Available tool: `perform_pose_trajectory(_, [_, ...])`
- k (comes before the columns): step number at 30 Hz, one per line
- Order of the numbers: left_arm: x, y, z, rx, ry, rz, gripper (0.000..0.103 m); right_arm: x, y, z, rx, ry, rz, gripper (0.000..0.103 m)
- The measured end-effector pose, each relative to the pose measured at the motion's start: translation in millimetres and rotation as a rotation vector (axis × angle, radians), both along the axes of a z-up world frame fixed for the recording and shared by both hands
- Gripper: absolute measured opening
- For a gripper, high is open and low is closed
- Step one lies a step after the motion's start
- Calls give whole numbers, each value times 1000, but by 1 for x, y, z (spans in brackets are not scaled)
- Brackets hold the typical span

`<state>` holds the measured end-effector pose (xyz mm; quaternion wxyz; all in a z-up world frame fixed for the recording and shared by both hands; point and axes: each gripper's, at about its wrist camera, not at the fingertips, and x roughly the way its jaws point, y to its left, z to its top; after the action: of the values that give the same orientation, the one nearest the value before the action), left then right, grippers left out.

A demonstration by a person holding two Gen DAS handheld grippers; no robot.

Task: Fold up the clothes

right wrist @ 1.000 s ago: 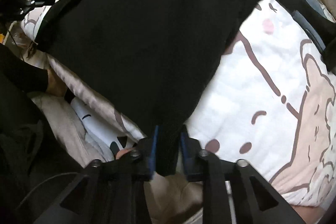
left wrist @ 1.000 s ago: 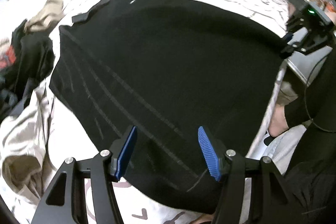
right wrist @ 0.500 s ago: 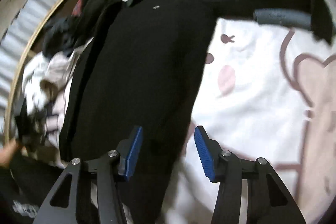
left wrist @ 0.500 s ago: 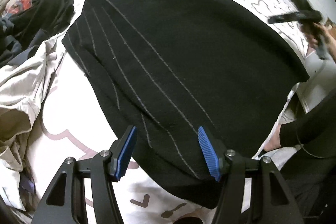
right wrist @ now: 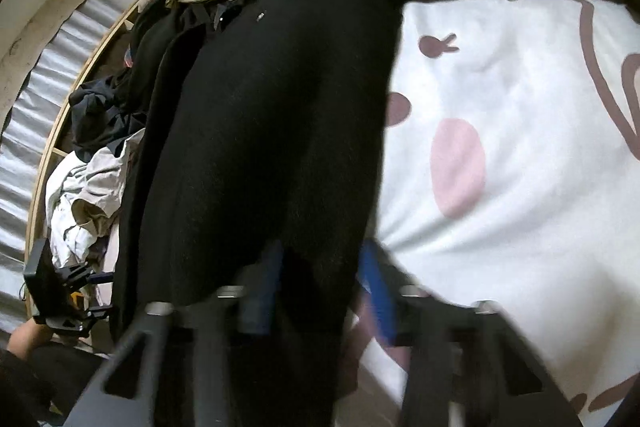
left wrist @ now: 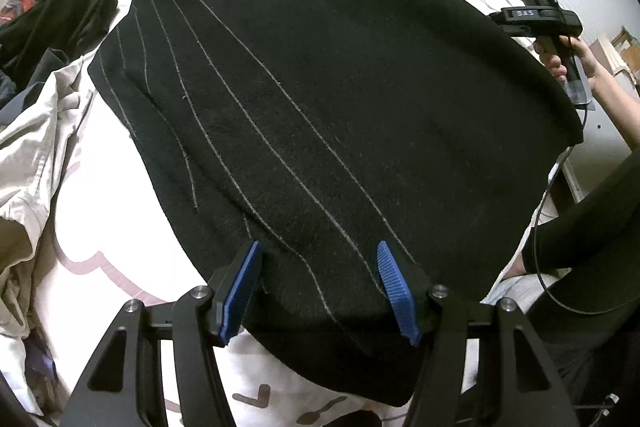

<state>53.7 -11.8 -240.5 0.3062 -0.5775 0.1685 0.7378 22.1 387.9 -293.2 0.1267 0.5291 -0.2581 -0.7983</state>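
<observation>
Broadly, a bed (left wrist: pixel 120 227) fills both views, covered by a white sheet with pink and brown cartoon prints. Black sweater (left wrist: pixel 340 107) lies spread flat across the sheet, thin pale stripes running lengthwise over one half, hem toward the wrist cameras, collar and sleeves at the far end. Loose clothes pile (left wrist: pixel 52 39) (black, cream, tan) sits beside the sweater along the bed's left side as the left wrist view shows it.

Left gripper (left wrist: pixel 318 287): points steeply down over the hem edge. Jaws stand about half open; blue pads straddle the striped fabric, not pressing on it.

Right gripper (right wrist: pixel 320 291): motion-blurred in its own view. Jaws are closing, with the sweater's side-edge fabric between the pads; whether the pads already press on it cannot be told. In the left wrist view the person's right hand (left wrist: pixel 568 63) holds this gripper's handle at the sweater's right edge.
</observation>
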Motion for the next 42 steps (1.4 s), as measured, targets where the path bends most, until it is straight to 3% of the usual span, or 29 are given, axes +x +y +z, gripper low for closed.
perform_pose_trajectory(3, [2,-1,1,4,0,-1,60,4,1,13,35,36,-12,11])
perform_pose_trajectory(8, [6,-5,4,7,10,-15,60,13,20,58,267,141,-56,10])
perform_pose_trajectory(10, [5,-6,5,7,14,-17,60,6,22,53,320,98,-40,10])
perform_pose_trajectory(13, [5,-6,8,10,18,-14,60,-2,-4,33,510,64,42,11])
perform_pose_trajectory(16, [5,-7,11,21,21,-6,60,-2,-11,25,535,35,48,22])
perform_pose_trajectory(17, [4,-7,12,25,21,-2,60,-1,-10,27,530,28,38,37])
perform_pose_trajectory(18, [4,-8,12,26,18,4,60,2,-8,31,534,24,22,62])
perform_pose_trajectory(20, [2,-11,11,28,1,22,60,11,-5,48,595,64,-24,75])
perform_pose_trajectory(23, [-1,-12,7,41,-42,56,60,23,-6,76,686,126,-46,75])
perform_pose_trajectory(27, [2,2,10,48,-71,59,60,30,-24,109,697,194,-20,75])
perform_pose_trajectory(28, [4,7,10,32,-57,53,61,30,-30,113,693,207,-6,75])
perform_pose_trajectory(30, [9,18,11,-15,-10,40,76,27,-49,119,689,227,46,75])
perform_pose_trajectory(37, [18,39,-5,-179,77,6,77,12,-128,124,749,278,277,75])
perform_pose_trajectory(42, [15,38,-24,-258,79,5,77,7,-173,117,793,295,377,75])
